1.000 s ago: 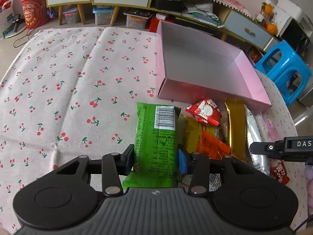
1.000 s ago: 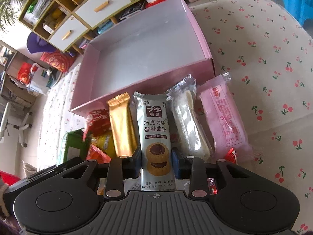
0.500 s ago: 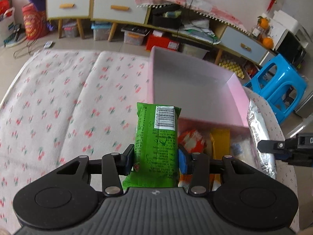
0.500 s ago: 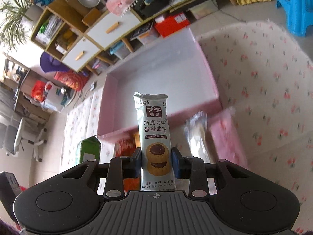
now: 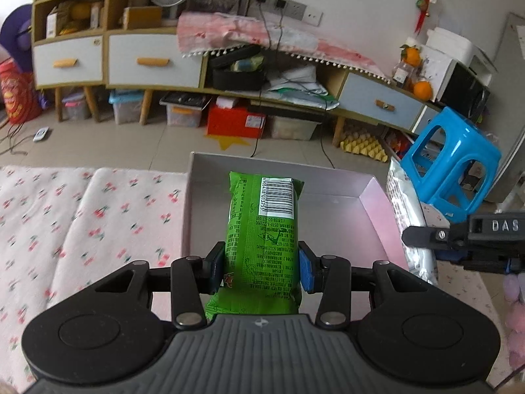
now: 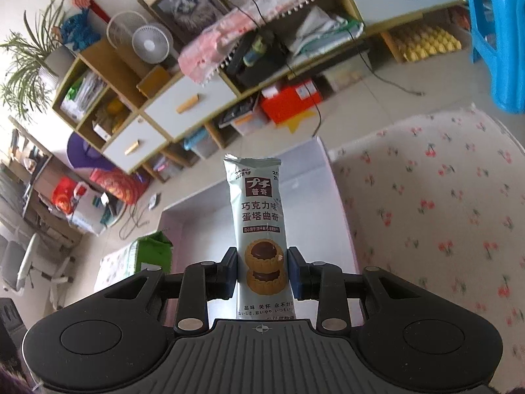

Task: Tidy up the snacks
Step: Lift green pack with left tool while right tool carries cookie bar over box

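Observation:
My left gripper (image 5: 262, 271) is shut on a green snack packet (image 5: 262, 229) and holds it up over the near part of the open pink box (image 5: 341, 216). My right gripper (image 6: 262, 272) is shut on a pale grey cookie packet (image 6: 259, 216) with chocolate tarts printed on it, held above the pink box (image 6: 197, 223). The green packet also shows at the left in the right wrist view (image 6: 154, 249). The right gripper's side (image 5: 466, 236) and its packet (image 5: 407, 210) show at the right in the left wrist view. The box looks empty where visible.
The table has a white cloth with red cherries (image 5: 82, 223) (image 6: 436, 203). A blue plastic stool (image 5: 449, 170) stands right of the table. A low cabinet with drawers (image 5: 151, 62) and storage bins lines the far wall.
Both grippers have lifted their packets off the snack pile and moved forward over the pink box. The remaining snacks on the table have dropped out of view.

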{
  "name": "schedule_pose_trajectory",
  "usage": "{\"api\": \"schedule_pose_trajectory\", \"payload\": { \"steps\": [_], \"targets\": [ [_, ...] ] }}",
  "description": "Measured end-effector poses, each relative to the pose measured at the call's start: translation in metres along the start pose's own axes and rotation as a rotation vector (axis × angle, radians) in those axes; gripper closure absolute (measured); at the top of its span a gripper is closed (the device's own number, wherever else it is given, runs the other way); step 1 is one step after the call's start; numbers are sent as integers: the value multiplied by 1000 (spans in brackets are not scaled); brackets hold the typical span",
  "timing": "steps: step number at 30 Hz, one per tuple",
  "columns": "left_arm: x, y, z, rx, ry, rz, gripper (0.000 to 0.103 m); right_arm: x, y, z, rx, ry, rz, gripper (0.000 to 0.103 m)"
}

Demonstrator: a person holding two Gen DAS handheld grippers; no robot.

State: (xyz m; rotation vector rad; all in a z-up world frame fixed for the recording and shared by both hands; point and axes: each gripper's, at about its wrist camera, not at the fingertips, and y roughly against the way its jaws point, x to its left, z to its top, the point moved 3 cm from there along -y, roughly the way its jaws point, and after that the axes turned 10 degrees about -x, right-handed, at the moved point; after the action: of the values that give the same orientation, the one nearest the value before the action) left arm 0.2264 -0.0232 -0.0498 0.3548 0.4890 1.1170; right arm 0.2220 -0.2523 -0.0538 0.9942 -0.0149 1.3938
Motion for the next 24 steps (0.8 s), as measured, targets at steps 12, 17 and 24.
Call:
{"api": "schedule_pose_trajectory", "payload": {
  "steps": [12,17,24],
  "targets": [
    [-8,10,-18,-9,-158,37,62,-4,-28,-25,-7,209,-94,72],
    [-9,17,-24,27,-170,54,62,5,-24,-35,4,279,-128,72],
    [-5,13,-28,92,-140,84,62,10,-17,-46,44,281,-149,72]
  ]
}}
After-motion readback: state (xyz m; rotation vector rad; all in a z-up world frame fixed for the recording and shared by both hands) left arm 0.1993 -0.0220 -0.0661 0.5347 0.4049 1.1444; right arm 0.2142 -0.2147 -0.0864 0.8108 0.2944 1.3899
